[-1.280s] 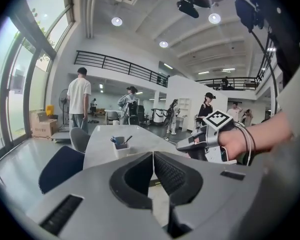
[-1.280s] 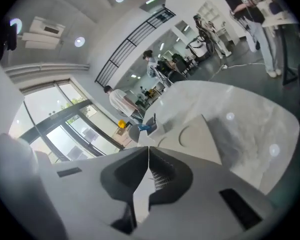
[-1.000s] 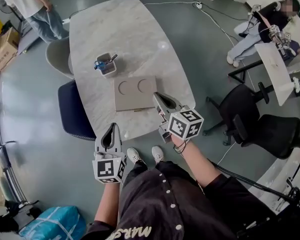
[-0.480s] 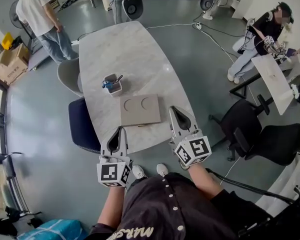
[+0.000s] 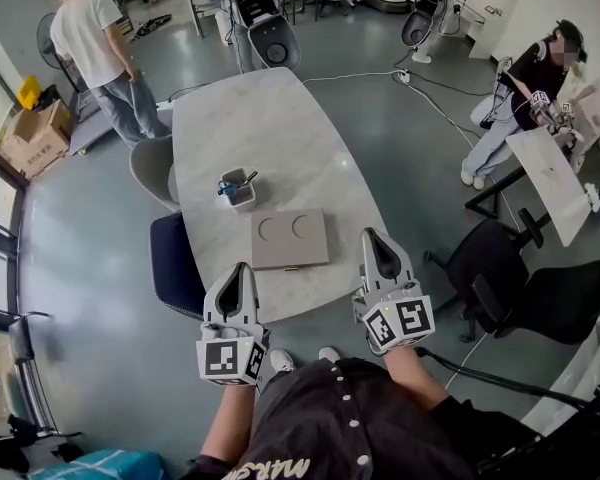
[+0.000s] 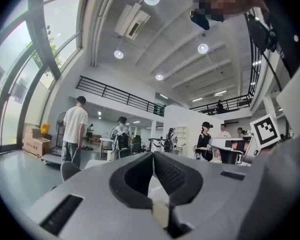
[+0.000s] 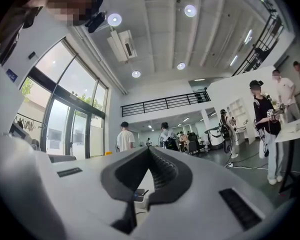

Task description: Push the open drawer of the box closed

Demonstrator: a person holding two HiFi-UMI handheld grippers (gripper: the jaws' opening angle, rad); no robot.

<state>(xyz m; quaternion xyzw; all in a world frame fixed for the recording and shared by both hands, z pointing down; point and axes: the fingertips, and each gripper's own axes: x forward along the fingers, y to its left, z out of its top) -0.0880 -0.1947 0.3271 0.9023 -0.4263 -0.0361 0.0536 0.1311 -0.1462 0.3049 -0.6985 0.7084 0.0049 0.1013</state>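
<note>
Right claw (image 5: 373, 238) is backing off the box (image 5: 290, 238) toward the surface (image 5: 270, 128) near edge. It and left claw (image 5: 237, 270) are staying pressed together, empty. Likely still approaching; next is nosing the drawer shut.

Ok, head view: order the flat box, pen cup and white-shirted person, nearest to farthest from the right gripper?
1. flat box, just left of the right gripper
2. pen cup, farther up-left
3. white-shirted person, far top left

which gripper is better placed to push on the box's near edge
Left, probably. The left gripper, jaws shut, sits just off the near-left corner of the box. The right gripper, also shut, is farther from it, out by the right edge of the table.
</note>
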